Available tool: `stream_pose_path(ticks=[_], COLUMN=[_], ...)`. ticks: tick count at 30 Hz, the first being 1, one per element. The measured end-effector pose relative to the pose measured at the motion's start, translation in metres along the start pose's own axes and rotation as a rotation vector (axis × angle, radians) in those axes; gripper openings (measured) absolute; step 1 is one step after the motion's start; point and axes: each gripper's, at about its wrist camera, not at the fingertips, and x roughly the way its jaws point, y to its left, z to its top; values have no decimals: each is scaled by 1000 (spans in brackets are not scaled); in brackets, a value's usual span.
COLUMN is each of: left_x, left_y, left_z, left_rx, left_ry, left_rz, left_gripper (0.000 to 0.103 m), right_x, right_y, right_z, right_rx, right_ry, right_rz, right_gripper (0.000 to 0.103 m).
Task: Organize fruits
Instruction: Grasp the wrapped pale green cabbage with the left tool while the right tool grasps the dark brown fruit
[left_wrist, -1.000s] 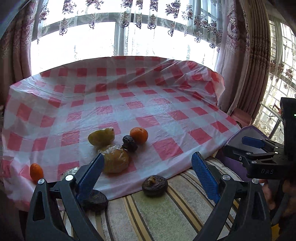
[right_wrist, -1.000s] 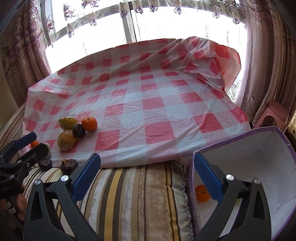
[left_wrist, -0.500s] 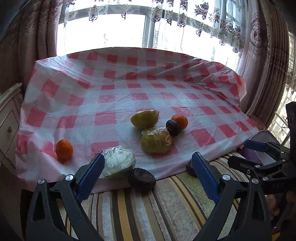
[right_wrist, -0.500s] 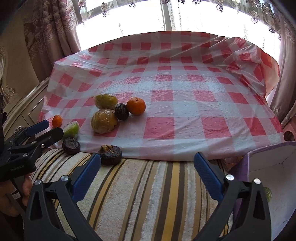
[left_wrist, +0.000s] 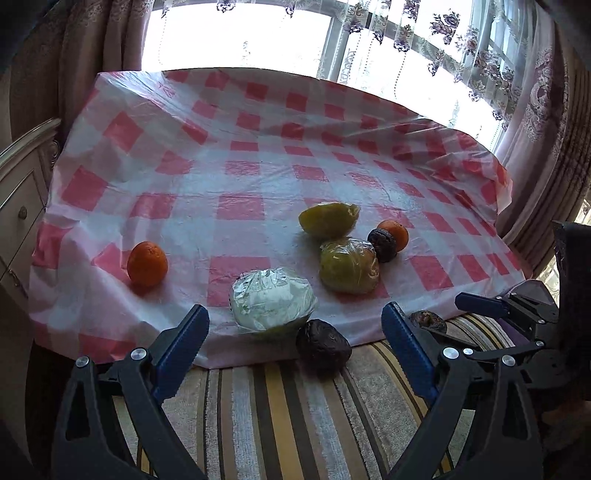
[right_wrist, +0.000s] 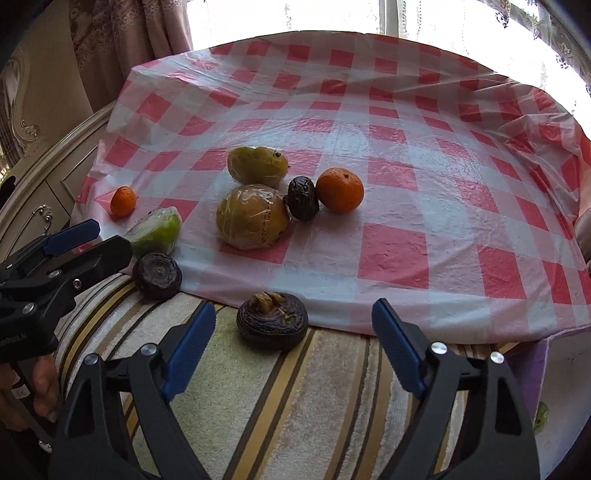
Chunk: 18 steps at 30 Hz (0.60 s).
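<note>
Fruits lie on a red-checked cloth (left_wrist: 236, 206). In the left wrist view: a small orange (left_wrist: 147, 263), a plastic-wrapped pale green fruit (left_wrist: 272, 298), a wrapped yellow-green fruit (left_wrist: 349, 264), a mango (left_wrist: 328, 220), a dark wrinkled fruit (left_wrist: 383, 240), another orange (left_wrist: 396, 233), and a dark fruit (left_wrist: 323, 349) on the striped towel. My left gripper (left_wrist: 293, 338) is open and empty just before the wrapped pale fruit. My right gripper (right_wrist: 293, 326) is open and empty around a dark round fruit (right_wrist: 272, 325) on the towel. Another dark fruit (right_wrist: 157, 270) lies left.
A striped towel (right_wrist: 295, 406) covers the near surface. A purple-edged white box (right_wrist: 557, 417) stands at the right, with something green inside. A cabinet with drawers (left_wrist: 18, 206) stands left. Curtains and a bright window lie behind. The other gripper (right_wrist: 48, 254) shows at the right wrist view's left.
Both grippers swung left and moved closer to the fruits. The box has nearly left the right wrist view. Both stay open.
</note>
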Motion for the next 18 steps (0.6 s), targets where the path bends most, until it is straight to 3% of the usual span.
stream_pose_path(ticks=[4,18], left_x=[9,33], left_y=[10,14], left_z=[1,7], left_rx=[-46,-80], left_ry=[37,110], left_rz=[12,-2], left_gripper=[90,76], right_x=[9,17], right_y=[0,2], right_z=[1,-1], right_rx=[4,-1], right_ry=[24,33], right_rz=[11,21], right_gripper=[69,53])
